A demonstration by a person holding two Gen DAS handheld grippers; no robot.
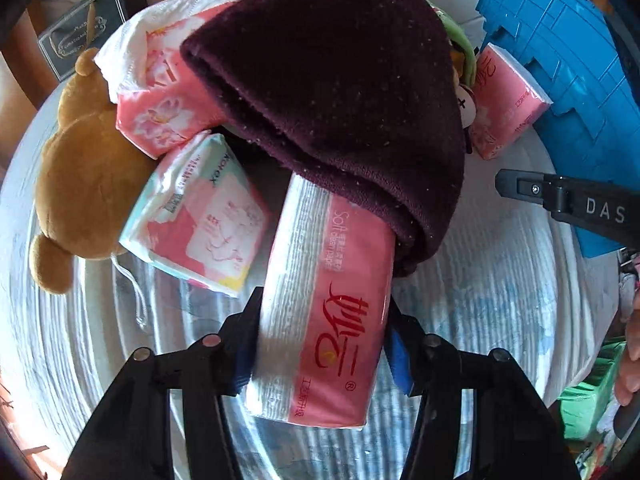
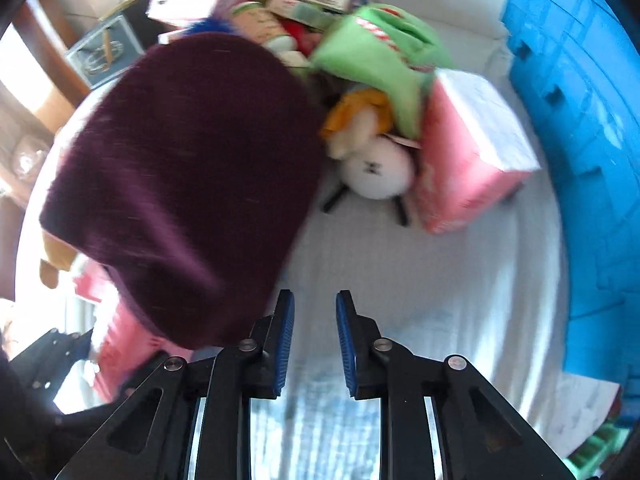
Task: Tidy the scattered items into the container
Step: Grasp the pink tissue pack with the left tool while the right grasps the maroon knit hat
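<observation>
Already the left tool (image 1: pixel 320 344) is clamping the near end of the pink tissue pack (image 1: pixel 320 320); the pack's far end is lying tucked under the maroon knit hat (image 1: pixel 340 100), on the white cloth-covered surface (image 1: pixel 500 280). Its long axis is running straight away from the tool, toward the pile. Risks: lifting is likely dragging the hat along, or the slick wrapper is slipping out of an end-only grip. The right tool (image 2: pixel 314 344) is sitting nearly closed, holding nothing, beside the hat. The blue crate (image 2: pixel 580 160) is standing off to the right.
</observation>
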